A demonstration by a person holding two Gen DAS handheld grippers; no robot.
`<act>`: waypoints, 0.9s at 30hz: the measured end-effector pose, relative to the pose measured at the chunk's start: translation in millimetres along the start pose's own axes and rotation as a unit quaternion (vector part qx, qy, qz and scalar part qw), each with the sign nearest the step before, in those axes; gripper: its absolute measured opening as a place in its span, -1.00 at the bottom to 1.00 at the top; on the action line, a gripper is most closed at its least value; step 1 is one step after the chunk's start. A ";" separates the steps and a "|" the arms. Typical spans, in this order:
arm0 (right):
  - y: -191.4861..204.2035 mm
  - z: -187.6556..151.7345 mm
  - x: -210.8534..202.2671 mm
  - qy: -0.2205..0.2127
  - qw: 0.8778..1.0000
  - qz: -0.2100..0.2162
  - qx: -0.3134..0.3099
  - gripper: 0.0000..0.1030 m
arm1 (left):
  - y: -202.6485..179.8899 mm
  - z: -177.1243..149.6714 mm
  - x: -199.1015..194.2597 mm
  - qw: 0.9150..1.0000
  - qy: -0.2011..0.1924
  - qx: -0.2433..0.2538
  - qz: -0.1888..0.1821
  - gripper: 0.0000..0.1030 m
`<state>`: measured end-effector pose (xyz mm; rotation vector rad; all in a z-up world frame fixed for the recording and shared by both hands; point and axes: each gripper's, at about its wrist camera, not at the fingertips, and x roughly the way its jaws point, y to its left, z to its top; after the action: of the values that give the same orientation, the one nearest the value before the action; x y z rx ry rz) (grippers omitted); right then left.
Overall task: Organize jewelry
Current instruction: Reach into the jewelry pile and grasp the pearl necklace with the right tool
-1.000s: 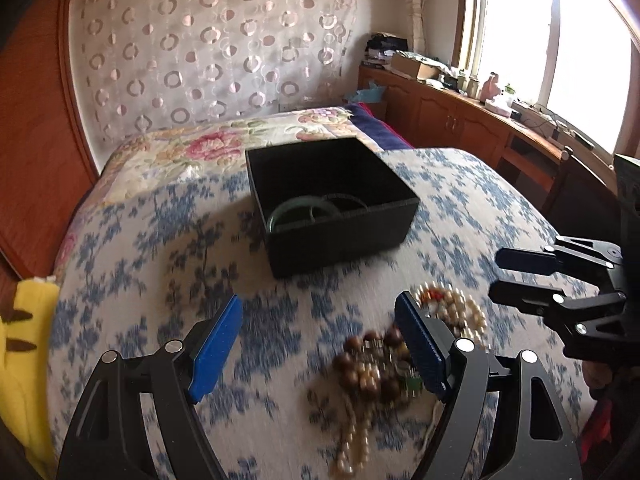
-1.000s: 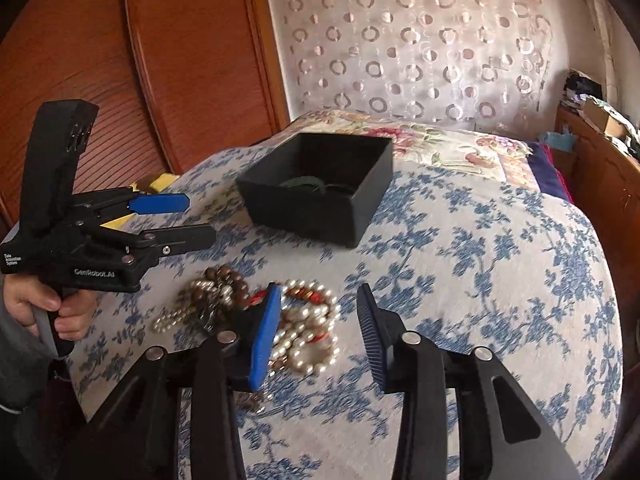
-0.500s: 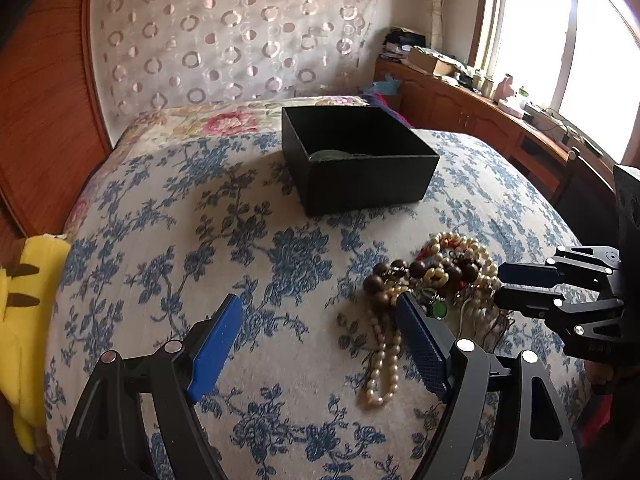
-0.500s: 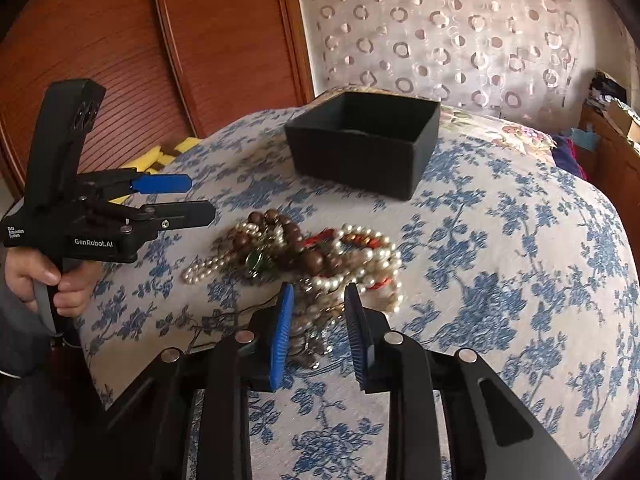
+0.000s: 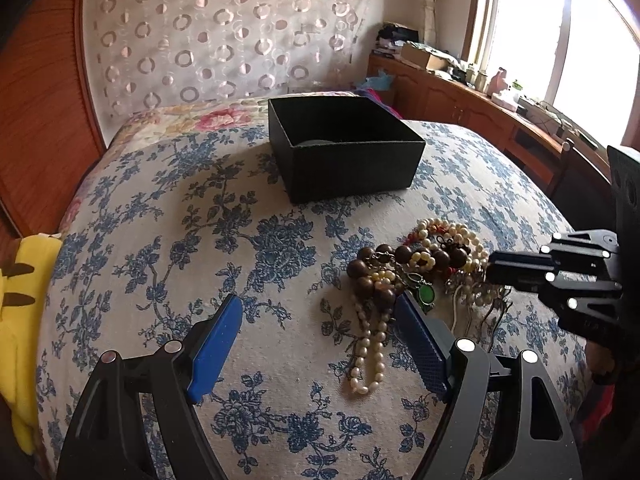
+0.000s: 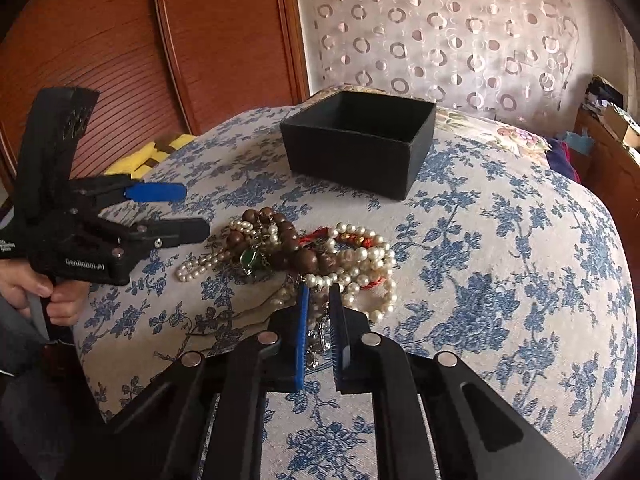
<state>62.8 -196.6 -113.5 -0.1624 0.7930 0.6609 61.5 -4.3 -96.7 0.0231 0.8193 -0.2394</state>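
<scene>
A tangled jewelry pile of pearl strands, brown wooden beads and a green pendant lies on the blue-flowered bedspread; it also shows in the right wrist view. A black open box stands behind it, also seen in the right wrist view. My left gripper is open and empty, just left of the pile's near edge. My right gripper has its jaws nearly shut around a dangling silvery piece at the pile's near edge. In the left wrist view the right gripper reaches the pile from the right.
A yellow plush toy lies at the bed's left edge. A wooden headboard rises to the left. A curtain hangs behind the bed. A wooden cabinet with clutter runs under the window on the right.
Both grippers pulled back and lowered toward the near side of the pile. My right gripper's jaws narrowed from wide open to nearly shut around jewelry at the pile's near edge.
</scene>
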 end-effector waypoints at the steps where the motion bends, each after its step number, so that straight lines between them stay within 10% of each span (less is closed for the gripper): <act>1: -2.1 0.9 -2.5 -0.004 1.000 0.000 0.003 -0.79 | -0.5 -0.2 0.0 1.000 0.000 0.001 0.000 0.47; 27: -41.9 5.6 -1.6 -0.010 0.998 -0.029 0.054 -0.80 | -12.0 -4.5 1.7 1.000 0.005 0.005 -0.006 0.48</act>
<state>90.8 -228.3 -112.8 -0.0794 0.7993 0.5620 56.7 -15.8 -100.2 0.0288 0.8285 -0.2559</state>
